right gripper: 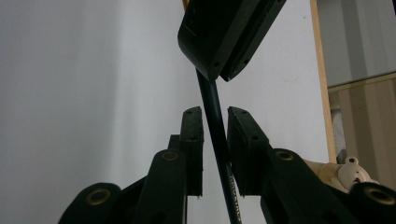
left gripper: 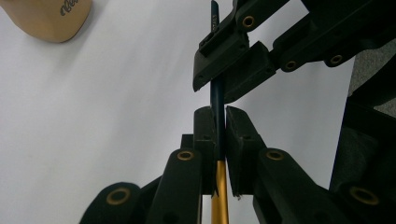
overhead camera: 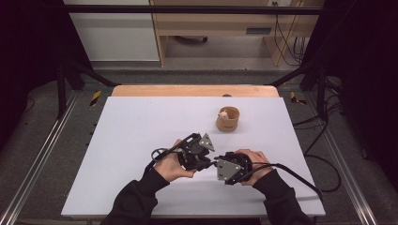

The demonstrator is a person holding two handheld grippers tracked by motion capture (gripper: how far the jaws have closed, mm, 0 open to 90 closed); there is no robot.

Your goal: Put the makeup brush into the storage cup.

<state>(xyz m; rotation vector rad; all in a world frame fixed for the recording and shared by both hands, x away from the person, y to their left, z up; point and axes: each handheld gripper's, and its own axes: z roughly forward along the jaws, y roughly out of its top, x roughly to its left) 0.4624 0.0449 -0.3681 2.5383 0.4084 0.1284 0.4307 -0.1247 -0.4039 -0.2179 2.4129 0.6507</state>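
Black jaws of the left gripper [left gripper: 217, 135] are seen closest, clamped together on a thin pen [left gripper: 217, 98]; its dark blue barrel is pinched between the pads, and a gold-coloured section runs down below them. Further along the same pen, the right gripper [right gripper: 215, 135] is placed around the dark barrel; its jaws are nearly together, yet a narrow gap is seen on each side of the barrel, so no firm grip is shown. From the high view, the two grippers are held tip to tip by two hands [overhead camera: 171, 165] in dark sleeves, above the near middle of a white table [overhead camera: 141, 122]; the pen is thus held off the surface between them. Well beyond, toward the far right of the table, a round tan cup [overhead camera: 228, 118] is stood upright, with a small pale item inside. The step in hand is judged to be a two-handed grip on the pen, perhaps to pull it apart or pass it over; next, the right jaws would need to be closed fully before any pull is made.
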